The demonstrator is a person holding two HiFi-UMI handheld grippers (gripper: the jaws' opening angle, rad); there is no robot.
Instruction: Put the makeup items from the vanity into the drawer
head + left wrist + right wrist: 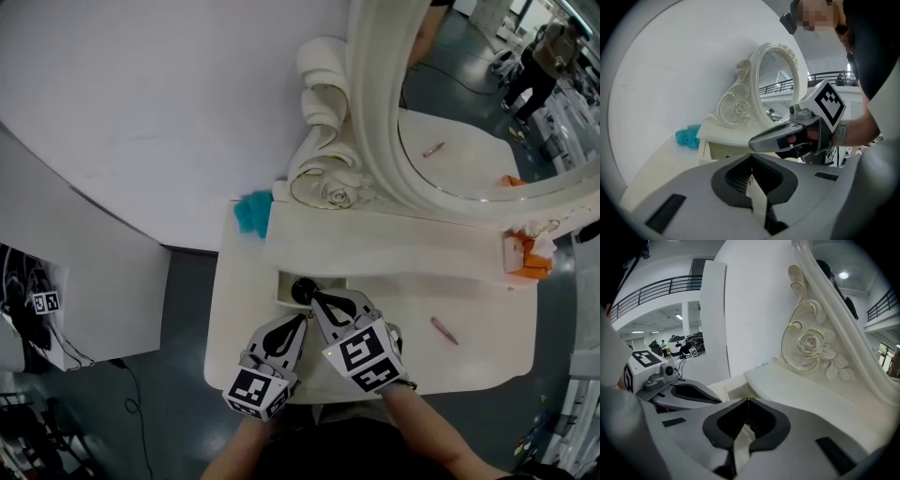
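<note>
Across the 12 o'clock side, a big oval mirror (469, 112) in a carved white frame, with a rose scroll at its left foot. Stands on a raised shelf (394, 248) that runs along the far edge of a white tabletop (234, 319).

Near the tabletop's 6 o'clock edge, two grippers side by side, marker cubes toward the person and tips pointing to 12 o'clock.

Left gripper (300, 322) (751, 158) (712, 400): jaws pressed together tip to tip, nothing between them.

Right gripper (303, 291) (748, 400) (754, 142): jaws likewise closed and empty, reaching just past the left one's tips. Hangs with its tips over a small drawer (284, 284) (723, 151) (733, 392). Cannot tell whether touching it.

Drawer at the shelf's left end, standing out a little from under it.

At the tabletop's 11 o'clock corner, just beside the shelf's left end, a crumpled teal thing (253, 213) (688, 137).

At the shelf's 3 o'clock end, an orange thing (532, 260), too small to make out.

Smallest, a pink pencil (444, 330). Lies flat on the bare tabletop at 3 o'clock of the right gripper, apart from both grippers and outside the drawer.
</note>
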